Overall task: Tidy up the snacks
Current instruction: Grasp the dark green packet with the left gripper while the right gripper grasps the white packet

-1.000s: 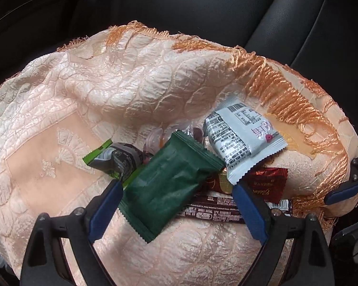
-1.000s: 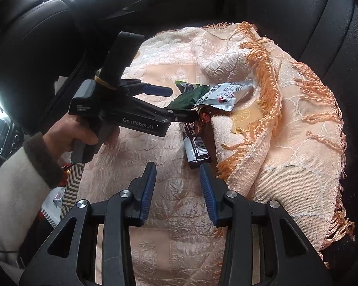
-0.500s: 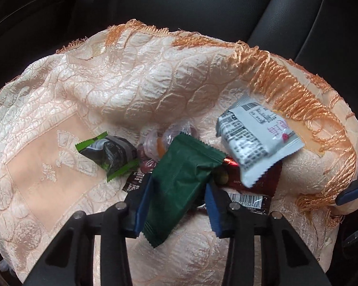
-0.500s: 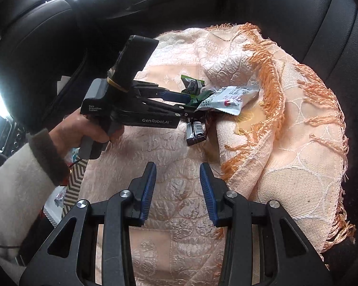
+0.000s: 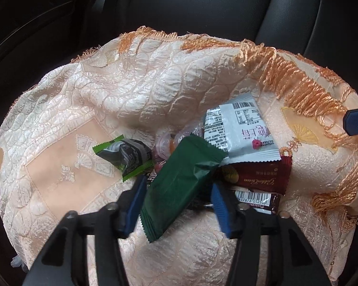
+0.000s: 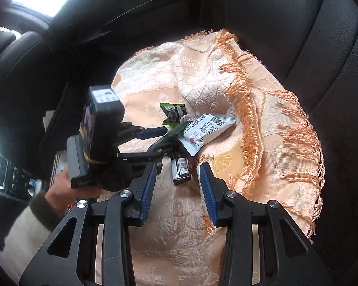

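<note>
A pile of snacks lies in a hollow of a peach fringed cloth (image 5: 71, 162). It holds a dark green packet (image 5: 174, 195), a white-grey packet (image 5: 241, 133), a small green-and-black packet (image 5: 126, 157), a dark red packet (image 5: 260, 176), a brown bar with a barcode (image 5: 257, 201) and clear-wrapped candies (image 5: 164, 145). My left gripper (image 5: 179, 182) straddles the dark green packet. Its jaws are opening and the right pad stands off the wrapper. My right gripper (image 6: 177, 166) hovers open and holds nothing, just short of the brown bar (image 6: 180, 169).
The cloth covers a black leather car seat (image 6: 322, 71), with the seat back behind and to the right. A hand in a cream sleeve (image 6: 23, 228) holds the left gripper (image 6: 163, 140) at the left. An orange fringe (image 5: 305, 90) borders the hollow on the right.
The left jaws closed around the dark green packet, then spread apart again. The right gripper has moved closer to the pile and rolled a little.
</note>
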The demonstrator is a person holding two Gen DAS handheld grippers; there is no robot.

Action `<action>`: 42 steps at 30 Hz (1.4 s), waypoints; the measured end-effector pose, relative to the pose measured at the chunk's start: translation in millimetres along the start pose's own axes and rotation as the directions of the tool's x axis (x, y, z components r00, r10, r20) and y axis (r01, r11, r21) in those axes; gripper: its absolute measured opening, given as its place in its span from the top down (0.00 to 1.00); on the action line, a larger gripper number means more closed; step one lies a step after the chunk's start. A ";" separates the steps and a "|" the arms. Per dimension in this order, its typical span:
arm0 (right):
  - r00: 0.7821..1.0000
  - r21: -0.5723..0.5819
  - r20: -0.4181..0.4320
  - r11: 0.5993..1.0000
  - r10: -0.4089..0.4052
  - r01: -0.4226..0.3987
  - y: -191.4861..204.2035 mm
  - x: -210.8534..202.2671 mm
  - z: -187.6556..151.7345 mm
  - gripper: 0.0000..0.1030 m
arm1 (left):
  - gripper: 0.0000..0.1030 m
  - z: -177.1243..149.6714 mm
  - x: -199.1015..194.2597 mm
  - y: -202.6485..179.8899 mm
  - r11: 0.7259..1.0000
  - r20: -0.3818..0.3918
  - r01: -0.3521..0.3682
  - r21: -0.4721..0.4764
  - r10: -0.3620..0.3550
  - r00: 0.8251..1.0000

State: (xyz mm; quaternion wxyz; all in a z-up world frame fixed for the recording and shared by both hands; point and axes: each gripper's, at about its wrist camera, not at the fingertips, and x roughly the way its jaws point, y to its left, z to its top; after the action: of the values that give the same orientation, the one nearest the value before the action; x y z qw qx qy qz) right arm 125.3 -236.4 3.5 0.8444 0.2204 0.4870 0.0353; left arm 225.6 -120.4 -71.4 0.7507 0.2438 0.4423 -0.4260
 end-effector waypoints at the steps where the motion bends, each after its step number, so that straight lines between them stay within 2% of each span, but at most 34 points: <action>1: 1.000 0.012 0.003 1.000 0.008 -0.008 -2.0 -1.1 0.4 0.64 | 0.23 3.6 3.5 4.6 1.000 0.009 0.022 -0.007 -0.022 1.000; 3: 1.000 0.010 0.006 1.000 0.004 -0.004 -3.1 -2.1 -2.2 0.64 | 0.18 7.6 6.6 9.2 0.998 0.016 0.055 -0.009 -0.055 0.998; 6: 1.000 0.019 -0.014 1.000 0.010 -0.010 -5.7 1.6 -4.1 0.64 | 0.18 10.7 17.0 9.1 0.999 -0.018 0.050 0.020 -0.050 0.999; 9: 1.000 0.020 -0.018 1.000 0.010 -0.009 -6.9 1.1 -5.0 0.64 | 0.19 14.0 21.5 15.7 0.999 -0.006 0.048 0.017 -0.048 0.999; 11: 1.000 0.010 -0.015 1.000 0.008 -0.008 -5.6 -0.5 -4.9 0.64 | 0.45 13.7 19.4 18.7 0.998 0.006 0.056 0.001 -0.056 0.998; 12: 1.000 0.006 -0.012 1.000 0.008 -0.007 -4.9 -1.0 -5.3 0.64 | 0.69 13.3 19.7 17.1 0.999 -0.001 0.047 0.013 -0.047 0.999; 13: 1.000 0.003 -0.008 1.000 0.009 -0.009 -4.2 -1.7 -5.6 0.64 | 0.75 13.0 21.9 14.5 0.999 -0.010 0.010 0.040 -0.009 1.000; 16: 1.000 -0.009 0.003 1.000 0.007 -0.007 -1.9 -2.3 -5.3 0.64 | 0.79 7.8 18.4 5.6 0.995 -0.018 -0.035 0.089 0.037 0.999; 22: 1.000 -0.011 -0.005 1.000 -0.027 0.027 0.2 7.7 2.3 0.64 | 0.84 0.3 -11.7 5.6 0.995 0.022 -0.079 0.067 0.077 0.997; 29: 0.992 0.110 -0.115 0.991 -0.061 0.073 -15.8 50.6 36.2 0.64 | 0.85 -21.6 -36.6 -0.2 0.985 0.029 -0.170 0.033 0.169 0.985; 32: 0.981 0.138 -0.175 0.984 -0.084 0.109 -18.5 71.9 50.2 0.64 | 0.85 -31.3 -47.9 -3.6 0.985 0.048 -0.174 0.004 0.174 0.984; 35: 0.974 0.129 -0.174 0.977 -0.146 0.169 -15.0 83.8 65.3 0.64 | 0.85 -36.4 -52.2 -3.9 0.984 0.058 -0.177 -0.018 0.178 0.982; 37: 0.963 0.102 -0.181 0.970 -0.199 0.220 -10.8 92.3 73.2 0.49 | 0.85 -37.5 -49.4 -1.3 0.983 0.051 -0.179 -0.038 0.181 0.982; 39: 0.955 0.090 -0.190 0.965 -0.227 0.248 -8.8 99.1 77.8 0.48 | 0.85 -33.9 -45.0 2.0 0.983 0.061 -0.180 -0.039 0.182 0.981; 42: 0.955 0.083 -0.186 0.965 -0.229 0.248 -5.4 101.1 78.5 0.48 | 0.84 -24.6 -35.7 5.2 0.992 0.063 -0.115 -0.050 0.118 0.991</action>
State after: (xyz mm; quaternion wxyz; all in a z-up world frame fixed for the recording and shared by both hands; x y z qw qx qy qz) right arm 243.1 -240.0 -46.6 0.7837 0.2002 0.5834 -0.0737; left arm 210.1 -84.3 -52.4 0.7939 0.2376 0.4119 -0.3789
